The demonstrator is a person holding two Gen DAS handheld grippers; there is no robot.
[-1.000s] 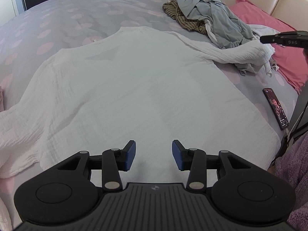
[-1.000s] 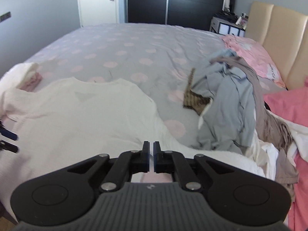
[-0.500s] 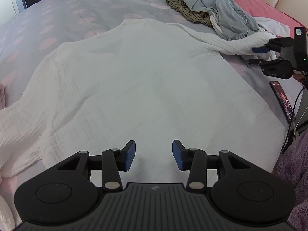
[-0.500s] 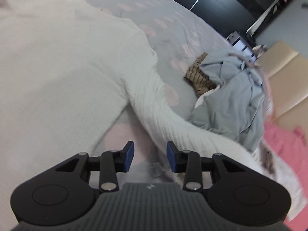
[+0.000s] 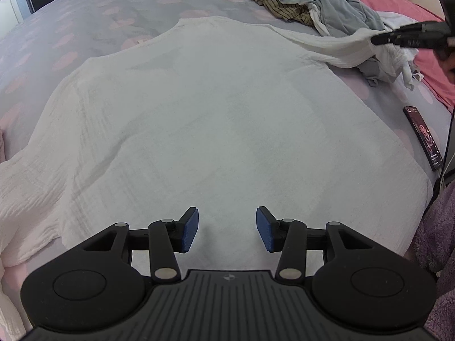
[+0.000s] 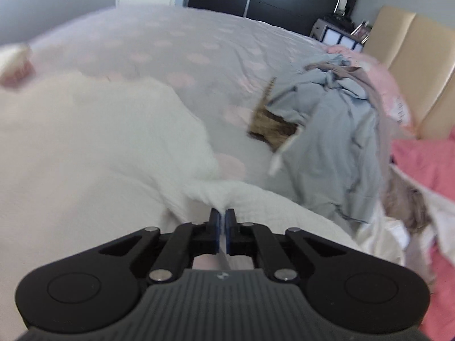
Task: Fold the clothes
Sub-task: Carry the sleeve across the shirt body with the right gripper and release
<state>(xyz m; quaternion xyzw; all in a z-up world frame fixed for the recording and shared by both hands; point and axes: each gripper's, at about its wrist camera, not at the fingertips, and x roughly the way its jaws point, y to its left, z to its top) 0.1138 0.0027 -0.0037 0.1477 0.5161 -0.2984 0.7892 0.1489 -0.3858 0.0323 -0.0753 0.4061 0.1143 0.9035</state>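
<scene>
I have the white shirt (image 5: 216,119) spread flat across the near half of the bed (image 5: 93,14), its neckline toward the far side and its body lying smooth on the grey, pink-spotted cover. My left gripper (image 5: 226,228) hangs over the shirt's lower hem with its blue pads spread apart and nothing between them; the cloth lies below the pads, not touching them. My right gripper (image 6: 222,218) sits at the shirt's right sleeve (image 6: 256,199): its jaws have just snapped together and now pinch a raised ridge of the white sleeve cloth between the pads. From the left wrist view I see that same gripper (image 5: 376,39) as a dark beak at the sleeve's end, the sleeve stretched out from the shirt's shoulder toward it. Beyond the sleeve, on the far side from the shirt's body, lies a heap of unfolded clothes (image 6: 335,130), pale blue over a brown striped piece. A pink pillow (image 5: 398,8) rests past that heap by the beige headboard (image 6: 412,79). A phone (image 5: 423,136) lies face up on the bed just beside the shirt's right edge.
</scene>
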